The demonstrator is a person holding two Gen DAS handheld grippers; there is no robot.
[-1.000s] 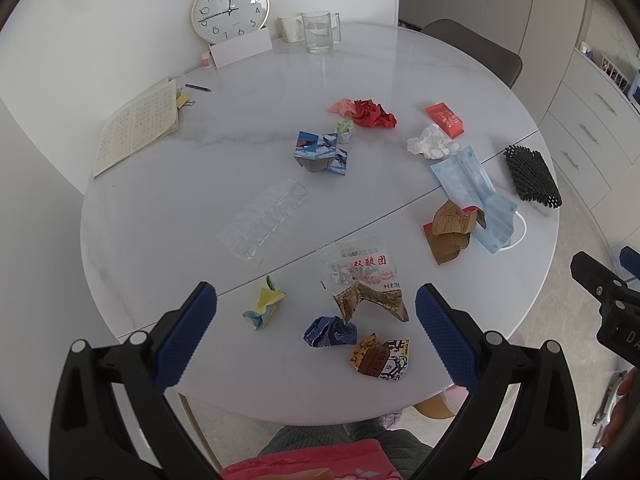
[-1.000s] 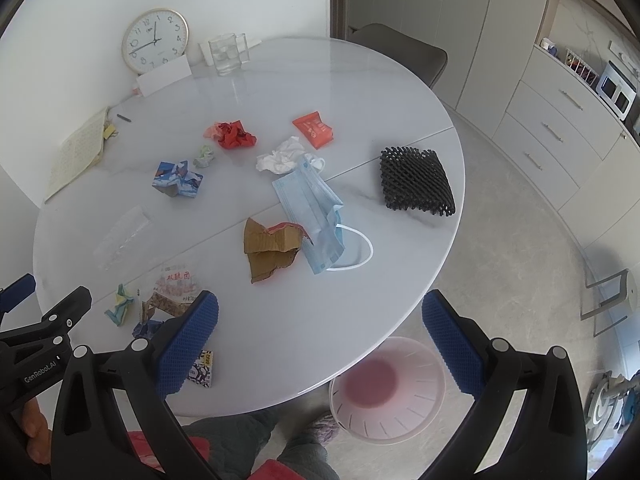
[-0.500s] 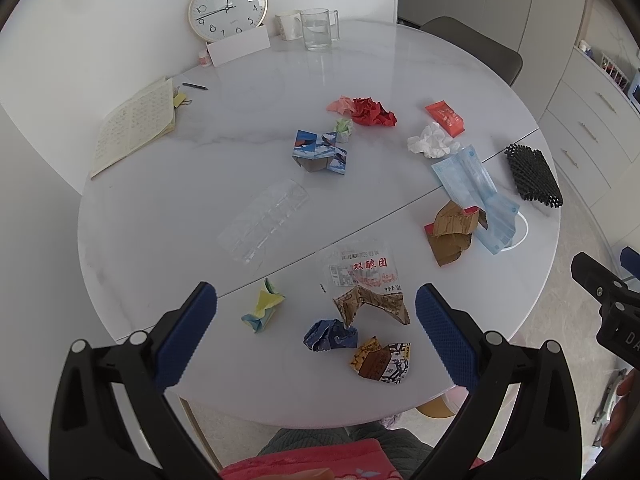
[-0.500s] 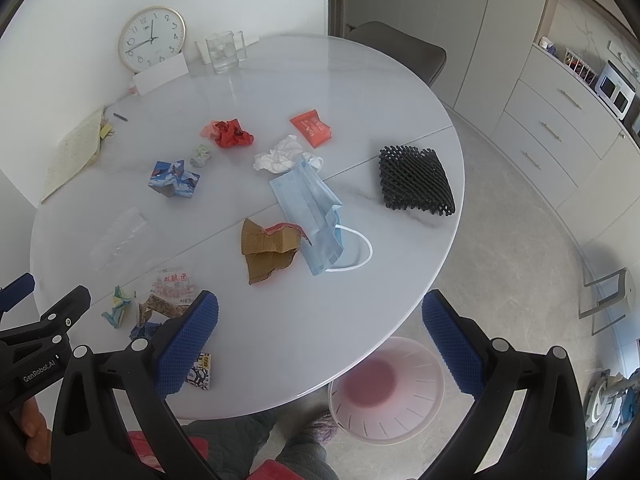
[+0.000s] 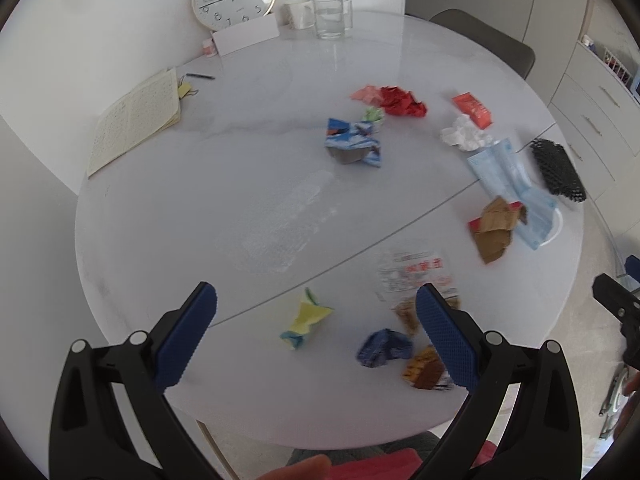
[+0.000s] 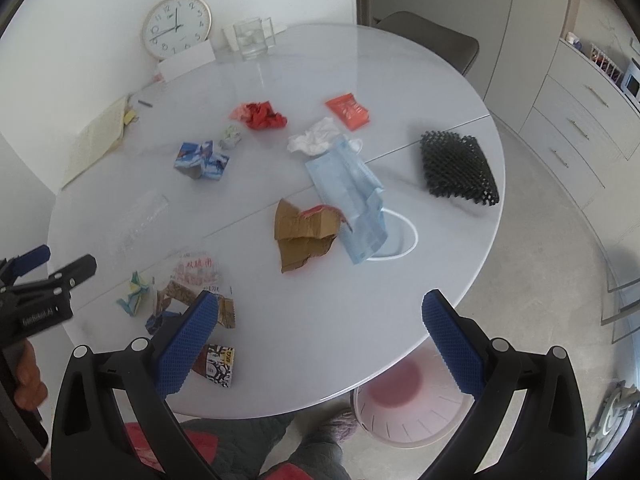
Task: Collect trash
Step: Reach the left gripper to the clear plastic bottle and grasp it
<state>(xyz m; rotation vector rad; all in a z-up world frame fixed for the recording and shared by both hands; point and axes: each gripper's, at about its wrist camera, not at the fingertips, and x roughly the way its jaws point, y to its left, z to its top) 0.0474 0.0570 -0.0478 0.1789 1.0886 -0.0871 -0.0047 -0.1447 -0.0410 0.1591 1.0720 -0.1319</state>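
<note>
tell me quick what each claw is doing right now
Left claw: open, holding nothing.
Right claw: open, holding nothing.

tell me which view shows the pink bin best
The right wrist view: the pink bin sits on the floor below the table edge, rim and inside visible. The left wrist view does not show it; the tabletop hides that spot.

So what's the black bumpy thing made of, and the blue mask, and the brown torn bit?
The black bumpy thing looks like soft foam or plastic netting: matte, with open honeycomb holes. The blue mask seems to be thin non-woven fabric, pleated, with a white ear loop. The brown torn bit looks like cardboard: dull, stiff folds, ragged edges, a red printed side showing.
</note>
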